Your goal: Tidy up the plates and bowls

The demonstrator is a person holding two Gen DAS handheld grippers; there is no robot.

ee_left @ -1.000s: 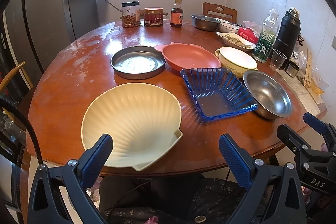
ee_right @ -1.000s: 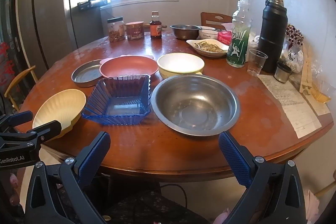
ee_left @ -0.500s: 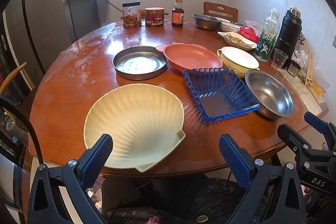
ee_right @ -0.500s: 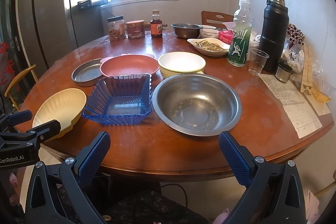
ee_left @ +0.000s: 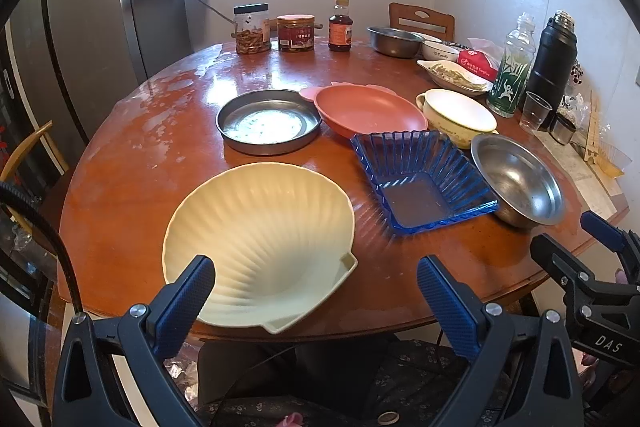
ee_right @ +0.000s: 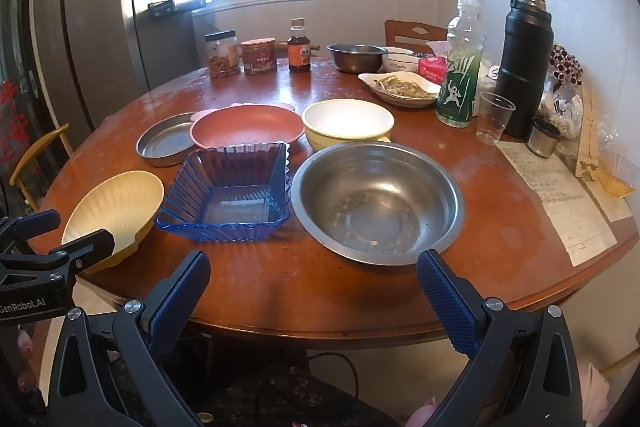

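Note:
A cream shell-shaped plate (ee_left: 260, 243) lies at the near left edge of the round wooden table (ee_left: 152, 163); my left gripper (ee_left: 316, 291) is open and empty just before it. A blue ribbed glass dish (ee_right: 228, 191), a steel bowl (ee_right: 378, 203), a pink plate (ee_right: 246, 127), a cream bowl (ee_right: 348, 123) and a round steel pan (ee_left: 268, 125) lie farther in. My right gripper (ee_right: 312, 291) is open and empty at the table's near edge, before the steel bowl.
Jars and a sauce bottle (ee_right: 299, 47) stand at the back. A green bottle (ee_right: 460, 67), a black flask (ee_right: 524, 67), a plastic cup (ee_right: 494, 119), a dish of food (ee_right: 402, 89) and papers (ee_right: 556, 187) crowd the right side.
Both grippers have edged slightly forward toward the table; the dishes have not moved and both jaws stay open.

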